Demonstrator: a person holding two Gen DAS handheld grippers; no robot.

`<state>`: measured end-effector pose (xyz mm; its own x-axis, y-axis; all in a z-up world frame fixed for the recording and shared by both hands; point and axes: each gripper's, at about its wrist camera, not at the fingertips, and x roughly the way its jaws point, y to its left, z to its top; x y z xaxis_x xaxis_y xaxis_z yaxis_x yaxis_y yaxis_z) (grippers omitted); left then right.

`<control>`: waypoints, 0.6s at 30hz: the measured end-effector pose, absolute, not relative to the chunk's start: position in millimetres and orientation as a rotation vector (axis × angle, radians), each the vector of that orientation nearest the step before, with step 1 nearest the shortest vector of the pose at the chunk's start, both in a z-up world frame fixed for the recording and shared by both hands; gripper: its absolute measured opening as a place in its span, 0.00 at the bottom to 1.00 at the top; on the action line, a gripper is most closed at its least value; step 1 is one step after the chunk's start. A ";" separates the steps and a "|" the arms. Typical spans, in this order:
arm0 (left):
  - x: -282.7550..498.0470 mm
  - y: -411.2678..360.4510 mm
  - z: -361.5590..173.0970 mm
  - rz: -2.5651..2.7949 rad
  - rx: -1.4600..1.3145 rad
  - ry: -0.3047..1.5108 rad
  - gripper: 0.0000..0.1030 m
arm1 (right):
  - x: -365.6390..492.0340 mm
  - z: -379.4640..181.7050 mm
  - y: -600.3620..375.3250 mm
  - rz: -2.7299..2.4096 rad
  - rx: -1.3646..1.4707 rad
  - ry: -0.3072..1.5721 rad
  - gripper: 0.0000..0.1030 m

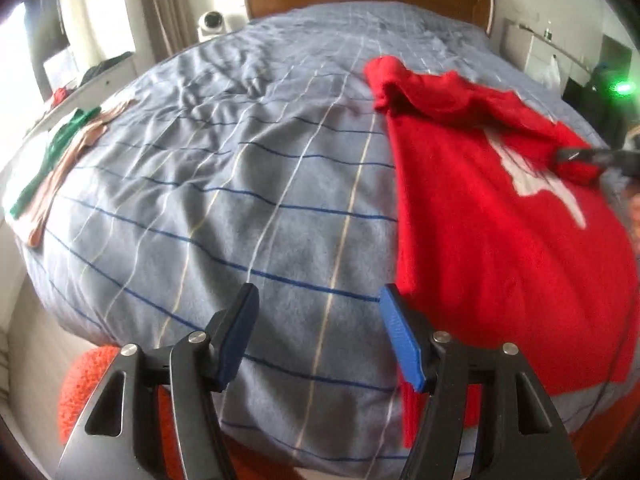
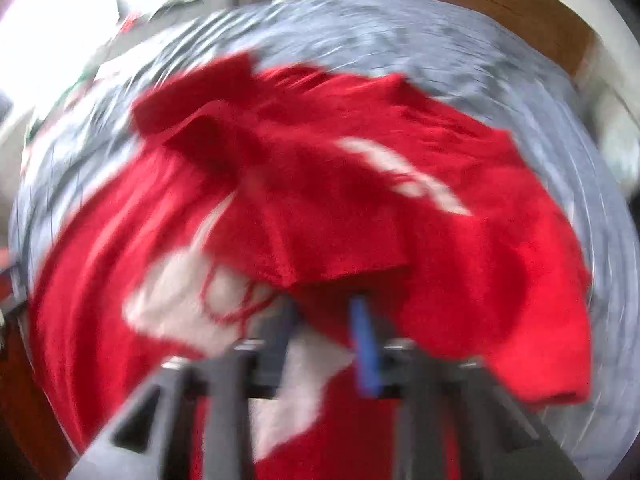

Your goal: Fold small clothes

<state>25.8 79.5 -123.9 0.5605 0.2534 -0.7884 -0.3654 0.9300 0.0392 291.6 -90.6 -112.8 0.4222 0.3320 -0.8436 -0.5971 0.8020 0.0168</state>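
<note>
One red knitted sweater with a white motif (image 1: 500, 216) is seen spread on the right side of the bed's grey-blue checked cover (image 1: 240, 184); two smaller garments, one green (image 1: 56, 148) and one tan (image 1: 68, 168), lie at the left edge; the left tongs (image 1: 318, 336) are held apart above the bare cover; the right tongs (image 2: 324, 320) are blurred, apparently clamped on a sweater fold.

right wrist view: smeared all over by motion blur | red sweater (image 2: 340, 200): white pattern unreadable, lower part cut off by frame edge | right hand-held gripper (image 2: 326, 312): fingers blurred, grip on the folded sleeve cannot be told | left wrist view: right hand-held gripper (image 1: 576, 160) blurred, cut by edge
</note>
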 end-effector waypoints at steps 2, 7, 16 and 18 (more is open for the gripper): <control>23.5 74.5 -126.7 0.351 -0.127 0.913 0.63 | 295.1 -92.8 -129.2 0.525 -0.216 0.926 0.04; 25.1 67.1 -121.6 0.336 -0.098 0.896 0.64 | 292.8 -48.0 -299.6 0.209 0.065 0.846 0.04; 30.7 70.8 -132.3 0.361 -0.125 0.933 0.64 | 256.0 -118.9 -484.3 -0.030 0.489 0.982 0.10; 30.1 68.8 -132.4 0.367 -0.110 0.930 0.64 | 249.9 -127.7 -494.9 0.011 0.583 0.947 0.14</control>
